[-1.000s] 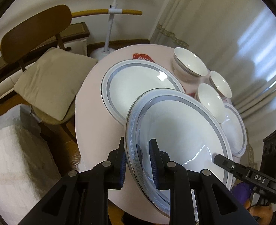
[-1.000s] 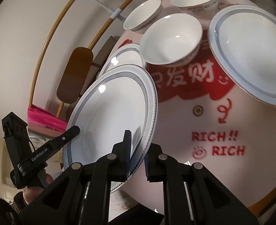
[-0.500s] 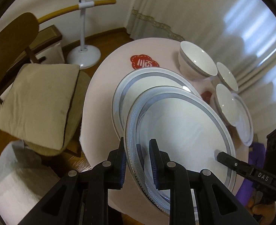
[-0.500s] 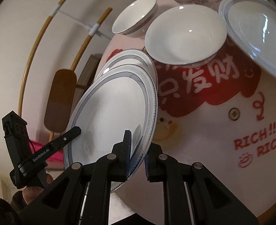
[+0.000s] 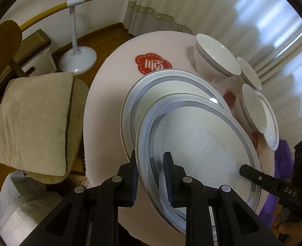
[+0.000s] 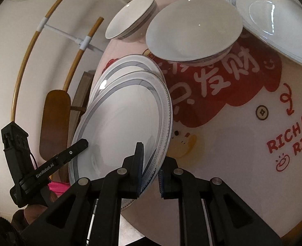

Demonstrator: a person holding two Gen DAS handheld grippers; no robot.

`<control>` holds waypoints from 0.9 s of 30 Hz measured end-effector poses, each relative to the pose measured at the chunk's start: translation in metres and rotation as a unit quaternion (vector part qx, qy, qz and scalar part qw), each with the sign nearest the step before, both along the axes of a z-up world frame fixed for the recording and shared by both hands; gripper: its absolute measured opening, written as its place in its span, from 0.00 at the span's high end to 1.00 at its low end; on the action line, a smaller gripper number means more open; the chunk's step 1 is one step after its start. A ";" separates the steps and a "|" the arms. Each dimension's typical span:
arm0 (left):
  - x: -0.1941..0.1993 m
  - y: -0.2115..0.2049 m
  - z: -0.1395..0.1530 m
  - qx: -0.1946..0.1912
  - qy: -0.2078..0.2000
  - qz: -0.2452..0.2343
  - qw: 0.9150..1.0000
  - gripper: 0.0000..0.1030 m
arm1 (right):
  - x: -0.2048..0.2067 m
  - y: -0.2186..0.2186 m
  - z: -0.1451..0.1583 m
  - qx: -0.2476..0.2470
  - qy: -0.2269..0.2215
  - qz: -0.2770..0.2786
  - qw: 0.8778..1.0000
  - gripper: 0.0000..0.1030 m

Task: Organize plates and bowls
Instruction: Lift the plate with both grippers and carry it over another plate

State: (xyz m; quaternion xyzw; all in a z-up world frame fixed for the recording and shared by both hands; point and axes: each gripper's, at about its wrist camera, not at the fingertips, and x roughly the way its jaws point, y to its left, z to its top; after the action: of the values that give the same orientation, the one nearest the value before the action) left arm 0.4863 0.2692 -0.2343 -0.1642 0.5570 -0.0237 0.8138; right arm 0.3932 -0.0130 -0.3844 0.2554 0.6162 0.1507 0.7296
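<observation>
Both grippers hold one large white plate with a grey band [image 5: 200, 143], also in the right wrist view [image 6: 126, 127]. My left gripper [image 5: 151, 174] is shut on its near rim. My right gripper [image 6: 151, 168] is shut on the opposite rim. The plate hangs tilted just above a second like plate [image 5: 163, 86] lying on the round table [image 5: 105, 106]; that plate shows behind the held one in the right wrist view [image 6: 130, 63]. Three white bowls [image 5: 216, 61] [image 5: 249, 73] [image 5: 251, 106] stand at the far right. A smaller plate [image 6: 274, 20] lies beyond the bowls.
The tablecloth [image 6: 233, 143] has red print. A chair with a beige cushion [image 5: 34, 119] stands left of the table. A white lamp stand [image 5: 77, 57] and a wooden hoop are behind it. Curtains hang at the back right.
The held plate has moved farther over the plate lying on the table and come lower, so the two overlap more. Both grippers kept their hold.
</observation>
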 end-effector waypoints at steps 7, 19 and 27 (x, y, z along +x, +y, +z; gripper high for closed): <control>0.009 0.003 -0.009 -0.001 0.005 -0.002 1.000 0.83 | -0.002 0.002 -0.002 -0.007 0.007 -0.010 1.000 0.88; 0.013 0.003 -0.012 0.001 0.000 -0.009 1.000 0.83 | 0.005 0.014 -0.003 -0.057 0.018 -0.029 0.998 0.84; 0.014 0.004 -0.011 0.010 -0.008 -0.014 1.000 0.83 | 0.013 0.018 -0.011 -0.064 0.023 -0.047 0.997 0.81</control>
State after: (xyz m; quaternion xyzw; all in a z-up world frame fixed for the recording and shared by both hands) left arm 0.5003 0.2735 -0.2451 -0.1477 0.5534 -0.0307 0.8192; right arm 0.4059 0.0052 -0.3950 0.2403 0.6286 0.0710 0.7362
